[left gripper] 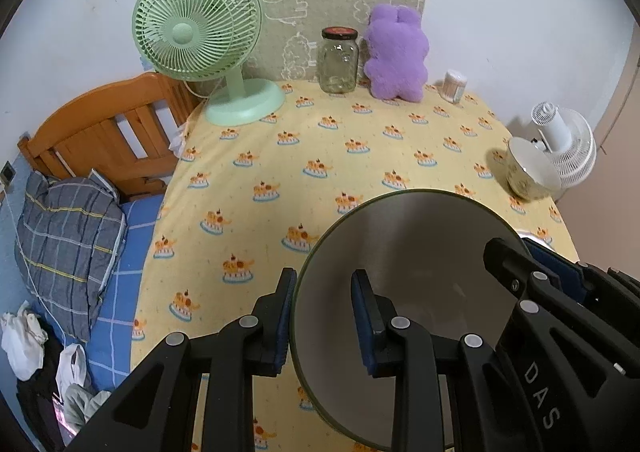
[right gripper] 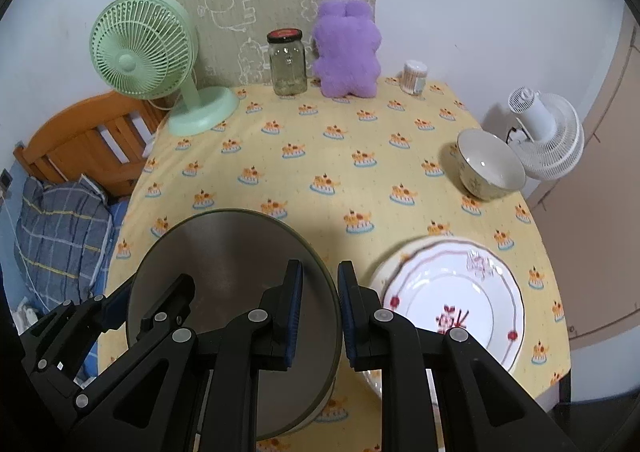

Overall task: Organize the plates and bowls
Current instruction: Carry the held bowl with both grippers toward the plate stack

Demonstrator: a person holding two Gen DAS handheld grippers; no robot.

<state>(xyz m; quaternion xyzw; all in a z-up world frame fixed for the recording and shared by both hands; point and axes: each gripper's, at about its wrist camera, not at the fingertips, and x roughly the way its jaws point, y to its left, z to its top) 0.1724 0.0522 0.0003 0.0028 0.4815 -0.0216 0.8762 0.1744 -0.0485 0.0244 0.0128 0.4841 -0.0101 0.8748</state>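
Note:
A large grey bowl with a green rim (left gripper: 412, 272) (right gripper: 224, 276) sits above the yellow tablecloth. My left gripper (left gripper: 324, 316) straddles its left rim, one finger outside and one inside; whether it pinches the rim is unclear. My right gripper (right gripper: 318, 312) straddles its right rim the same way. A white plate with red floral trim (right gripper: 452, 296) lies on the table right of the grey bowl. A small cream bowl with a floral outside (right gripper: 490, 165) (left gripper: 530, 171) stands at the right edge of the table.
At the back stand a green desk fan (right gripper: 148, 55), a glass jar with a dark lid (right gripper: 287, 61), a purple plush toy (right gripper: 346, 49) and a small cotton swab pot (right gripper: 415, 76). A white fan (right gripper: 548, 135) stands beyond the table's right edge. A bed (left gripper: 80, 179) lies left.

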